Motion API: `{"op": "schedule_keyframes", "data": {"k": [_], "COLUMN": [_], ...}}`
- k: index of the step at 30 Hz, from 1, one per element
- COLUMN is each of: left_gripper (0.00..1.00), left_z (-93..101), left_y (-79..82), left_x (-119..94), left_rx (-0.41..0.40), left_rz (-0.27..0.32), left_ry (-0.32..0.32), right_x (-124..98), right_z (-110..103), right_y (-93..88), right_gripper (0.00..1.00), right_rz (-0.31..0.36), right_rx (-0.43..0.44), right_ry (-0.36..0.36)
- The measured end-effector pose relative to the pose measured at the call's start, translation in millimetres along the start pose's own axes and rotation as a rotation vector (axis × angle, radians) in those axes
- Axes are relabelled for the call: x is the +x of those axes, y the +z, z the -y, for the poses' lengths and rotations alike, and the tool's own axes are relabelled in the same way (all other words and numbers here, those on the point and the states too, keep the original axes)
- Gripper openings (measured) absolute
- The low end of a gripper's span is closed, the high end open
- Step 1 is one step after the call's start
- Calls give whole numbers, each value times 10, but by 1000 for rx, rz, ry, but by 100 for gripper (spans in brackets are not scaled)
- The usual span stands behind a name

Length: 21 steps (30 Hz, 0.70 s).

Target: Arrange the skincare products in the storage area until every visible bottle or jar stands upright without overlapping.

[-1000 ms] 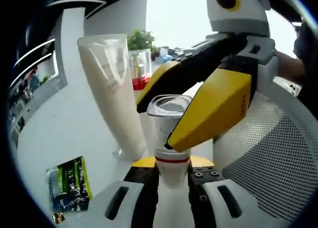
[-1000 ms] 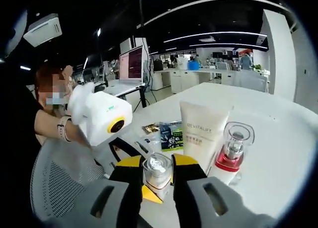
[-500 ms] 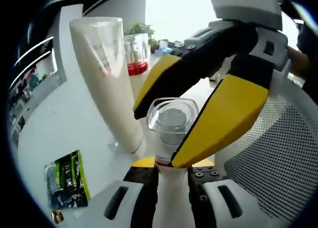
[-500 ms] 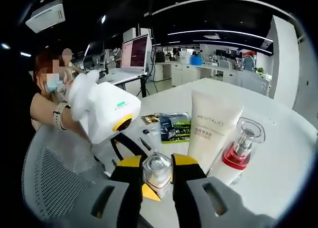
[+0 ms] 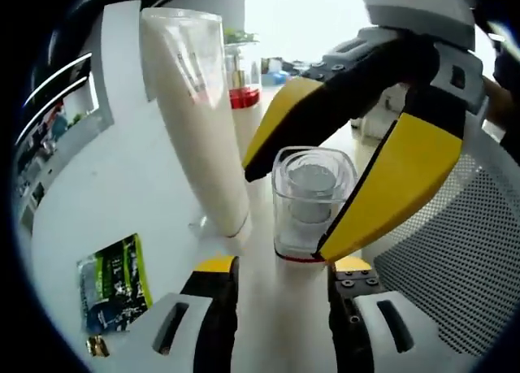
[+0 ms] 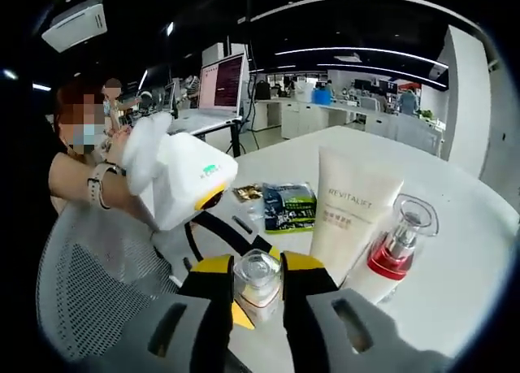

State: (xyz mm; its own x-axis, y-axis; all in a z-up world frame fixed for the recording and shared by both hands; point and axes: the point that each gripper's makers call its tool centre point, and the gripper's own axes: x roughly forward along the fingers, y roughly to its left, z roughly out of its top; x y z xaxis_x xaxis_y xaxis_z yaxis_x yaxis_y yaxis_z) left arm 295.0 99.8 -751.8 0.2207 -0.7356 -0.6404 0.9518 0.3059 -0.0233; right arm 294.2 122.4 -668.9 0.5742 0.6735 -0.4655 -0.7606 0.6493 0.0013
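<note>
1. lying at the left of the left gripper view, a green sachet [image 5: 114,282] rests flat on the white surface [image 5: 89,194], well apart from the bottles.
2. the cream tube [image 5: 200,105] stands on its cap just right of the sachet; in the right gripper view the tube [image 6: 351,206] reads "revitalift".
3. a red-collared pump bottle [image 5: 244,88] stands upright just behind the tube; in the right gripper view this pump bottle [image 6: 393,253] is just right of the tube.
4. the small bottle [image 5: 313,201] with a clear square cap stands upright on the surface in the middle of the left gripper view.
5. the left gripper [image 5: 275,269] is spread wide, its jaws flanking the small bottle's base without visibly touching it.
6. the right gripper [image 5: 305,202] reaches in from the right, its yellow jaws pressed on the clear cap; in its own view the right gripper [image 6: 257,267] holds the small bottle [image 6: 257,285].
7. a mesh chair [image 5: 455,251] is at the right.
</note>
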Motion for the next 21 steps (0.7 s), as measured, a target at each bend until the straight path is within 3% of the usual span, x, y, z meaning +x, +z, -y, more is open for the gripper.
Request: {"op": "schedule_keyframes", "data": {"k": [5, 9, 21], "left_gripper": [41, 40, 34], "left_z": [27, 46, 32], "left_y": [-8, -59, -159], "left_x": [-9, -8, -55], "left_rx": [1, 5, -59], "left_rz": [-7, -31, -67], "left_ry": [-15, -22, -18], "right_x": [16, -26, -89], "right_z": [3, -15, 16], "right_y": [-67, -71, -368], "right_gripper": [31, 30, 30], "right_rz": [-33, -38, -173], "right_rx": [-7, -2, -67], "right_ry": [3, 34, 83]}}
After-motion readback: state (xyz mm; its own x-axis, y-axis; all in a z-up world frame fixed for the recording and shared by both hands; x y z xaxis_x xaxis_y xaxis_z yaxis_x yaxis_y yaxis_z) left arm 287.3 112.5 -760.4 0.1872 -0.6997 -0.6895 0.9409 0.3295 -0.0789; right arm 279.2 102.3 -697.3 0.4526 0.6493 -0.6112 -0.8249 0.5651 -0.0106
